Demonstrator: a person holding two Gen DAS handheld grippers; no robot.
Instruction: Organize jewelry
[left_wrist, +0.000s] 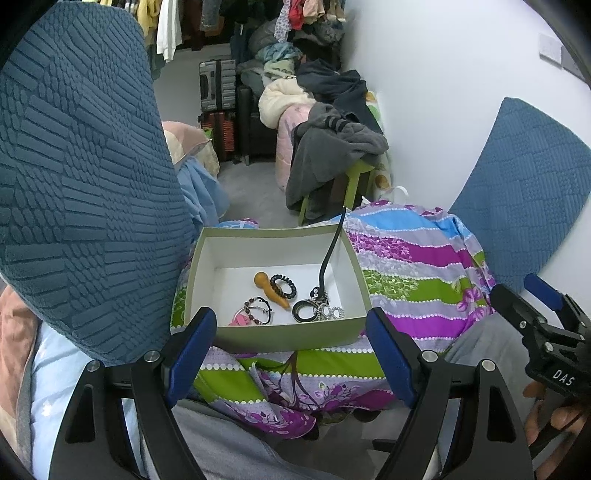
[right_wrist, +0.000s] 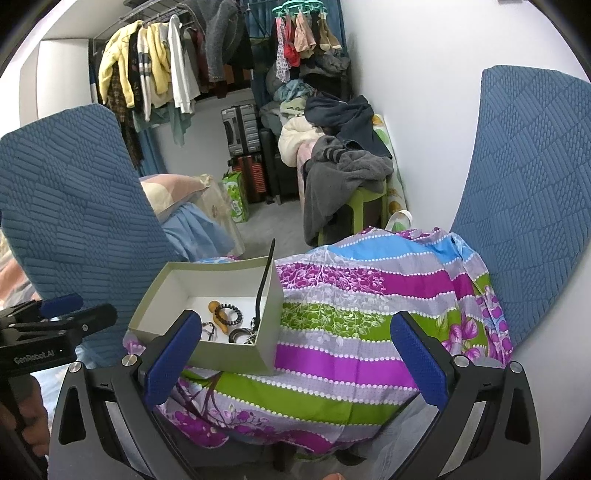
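Two blue quilted cushions flank the work area: one cushion rises close on the left and leans against the left edge of the box, the other cushion stands against the white wall on the right, well apart from it. One open cardboard box, pale green outside and white inside, sits on a striped floral sheet in purple, green, blue and grey. Inside the box lie the jewelry pieces: one tan wooden pin, one black coiled ring, one beaded bracelet over something pink, one dark oval ring, one small clear beaded loop, and one black cord that climbs from the floor of the box over its far right rim. Some pieces overlap, so the count near the front wall is uncertain. Beyond the box, one green stool carries a grey garment, with dark suitcases and heaped clothing behind it and a rail of hanging clothes at the back. Left gripper hovers short of the near wall of the box, jaws wide apart, nothing between them. Right gripper hangs over the sheet beside the box, jaws likewise wide apart and empty.
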